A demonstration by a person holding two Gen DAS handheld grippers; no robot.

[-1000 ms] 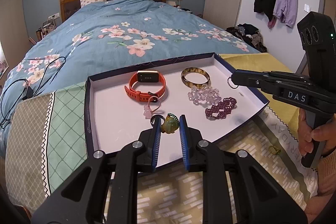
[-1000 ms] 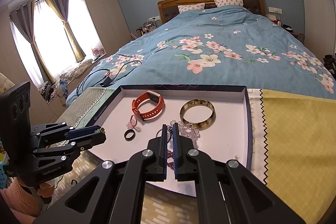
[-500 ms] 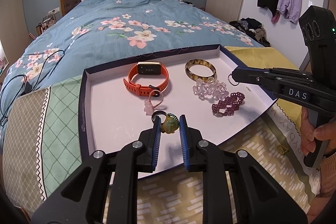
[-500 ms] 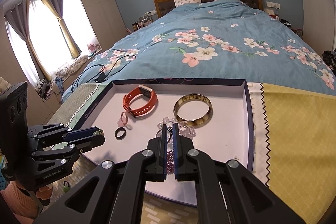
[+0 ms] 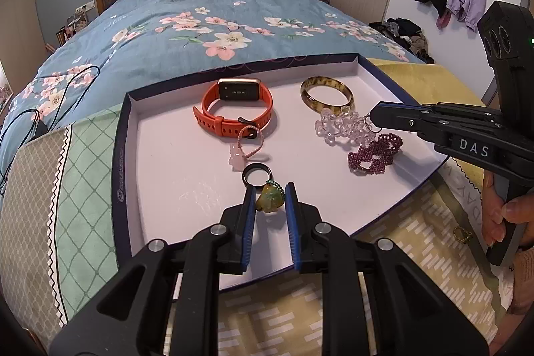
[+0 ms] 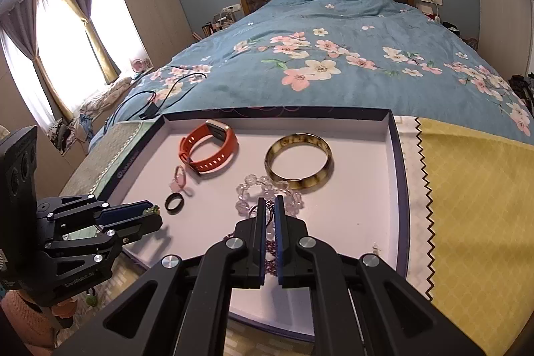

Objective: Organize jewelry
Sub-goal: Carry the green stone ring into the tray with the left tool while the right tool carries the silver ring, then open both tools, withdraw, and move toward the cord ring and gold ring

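Observation:
A white tray with a dark blue rim [image 5: 121,155] lies on the bed. It holds an orange smart band [image 5: 233,112], a mottled bangle [image 5: 327,95], a clear bead bracelet [image 5: 340,125], a purple bead bracelet [image 5: 373,154], a pink charm [image 5: 237,155] and a black ring [image 5: 245,177]. My left gripper [image 5: 270,202] is shut on a green-yellow jade pendant [image 5: 268,201], just above the tray floor beside the black ring. My right gripper [image 6: 271,202] is shut on a thin silver ring [image 6: 253,212] and hovers over the clear bracelet [image 6: 267,189].
A small gold piece [image 5: 462,234] lies on the patterned cloth right of the tray, near the person's hand [image 5: 500,216]. A black cable [image 6: 160,99] trails over the floral bedspread behind the tray. A yellow cloth [image 6: 474,189] covers the bed to the right.
Both grippers have sunk and come closer to the tray, so it fills more of both views. Each still grips the same piece.

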